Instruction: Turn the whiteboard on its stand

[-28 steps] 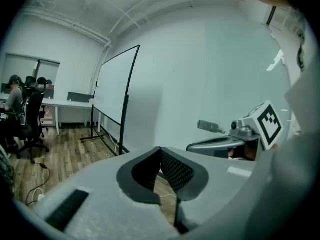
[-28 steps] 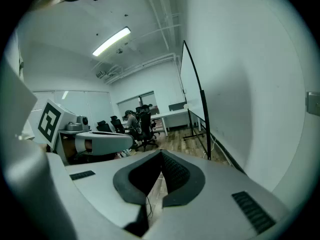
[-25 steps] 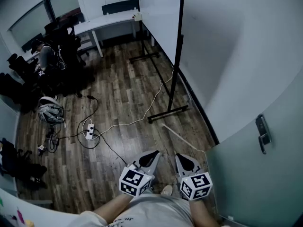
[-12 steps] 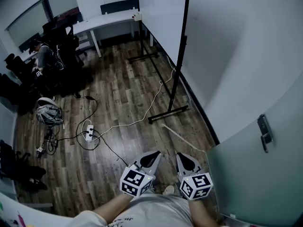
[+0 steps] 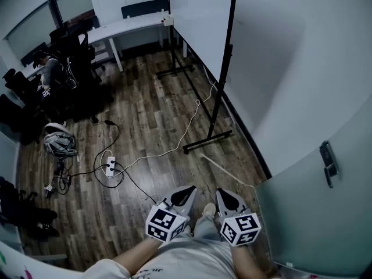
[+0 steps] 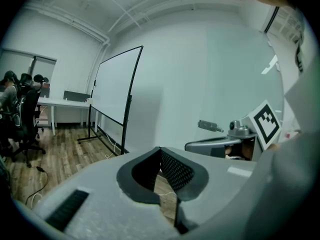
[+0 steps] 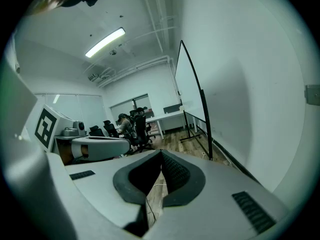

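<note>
The left tool (image 6: 160, 151) and the right tool (image 7: 161, 153) sit side by side at the bottom centre of the head view, close to the person's body. Each has its jaws closed tip to tip with nothing held between them.

The whiteboard (image 5: 200, 19) stands at the upper centre of that view, well apart from both tools. It is upright in its black frame, close along the white wall on the right. The stand's near foot (image 5: 207, 141) rests on the wooden floor (image 5: 151, 106) at mid-frame.

A white cable (image 5: 187, 125) trails across the boards to a power strip (image 5: 110, 165) at centre left. A white table (image 5: 131, 25) stands at the upper left, and a seated person (image 5: 51, 70) is at the left edge. A door handle (image 5: 329, 163) shows at the right.
</note>
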A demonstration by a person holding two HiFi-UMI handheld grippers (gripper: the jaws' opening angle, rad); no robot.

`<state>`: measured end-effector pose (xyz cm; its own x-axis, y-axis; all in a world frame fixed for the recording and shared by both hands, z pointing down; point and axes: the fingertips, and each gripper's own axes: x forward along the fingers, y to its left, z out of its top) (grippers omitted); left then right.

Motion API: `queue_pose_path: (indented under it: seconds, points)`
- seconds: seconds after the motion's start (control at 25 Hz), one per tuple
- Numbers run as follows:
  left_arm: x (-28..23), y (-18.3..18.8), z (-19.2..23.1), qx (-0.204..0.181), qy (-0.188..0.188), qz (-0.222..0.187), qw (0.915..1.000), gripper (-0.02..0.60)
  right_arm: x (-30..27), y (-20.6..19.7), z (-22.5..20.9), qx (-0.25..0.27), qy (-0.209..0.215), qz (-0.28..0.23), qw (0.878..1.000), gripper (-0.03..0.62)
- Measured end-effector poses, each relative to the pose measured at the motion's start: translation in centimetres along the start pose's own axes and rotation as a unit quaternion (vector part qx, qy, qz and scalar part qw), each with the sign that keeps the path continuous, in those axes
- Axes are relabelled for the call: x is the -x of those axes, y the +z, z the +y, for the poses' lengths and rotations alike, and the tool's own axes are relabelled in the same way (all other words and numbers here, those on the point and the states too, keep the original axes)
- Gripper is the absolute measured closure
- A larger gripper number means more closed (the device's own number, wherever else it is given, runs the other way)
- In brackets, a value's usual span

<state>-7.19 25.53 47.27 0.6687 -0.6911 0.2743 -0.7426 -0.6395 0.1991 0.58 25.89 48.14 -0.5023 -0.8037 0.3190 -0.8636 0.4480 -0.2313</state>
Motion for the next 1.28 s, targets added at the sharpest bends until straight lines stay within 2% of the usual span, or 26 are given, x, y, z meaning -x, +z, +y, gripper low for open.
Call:
queue_pose_path:
  seconds: [0.4, 0.88, 1.12, 1.28]
  points:
    - [-5.1, 1.8, 3.2, -0.004, 0.004, -0.001, 1.0000, 0.572, -5.0, 1.5, -3.7, -0.004, 0.010, 0.000, 1.000, 0.586]
    - [-17.5, 7.5, 9.5, -0.006, 0.029, -0.011, 0.9995, 0.572, -14.7, 9.4, -13.5, 0.021, 0.034, -0.013, 0.999, 0.586]
    - [-23.5, 10.4, 11.5, -0.005, 0.044, -0.024, 0.9987, 0.572, -17.9, 12.1, -18.7, 0.032, 0.043, -0.012, 0.999, 0.586]
    - [-25.1, 11.5, 11.9, -0.003, 0.055, -0.026, 0.9981, 0.572, -18.5, 13.3, -20.8, 0.037, 0.043, -0.009, 0.998, 0.586]
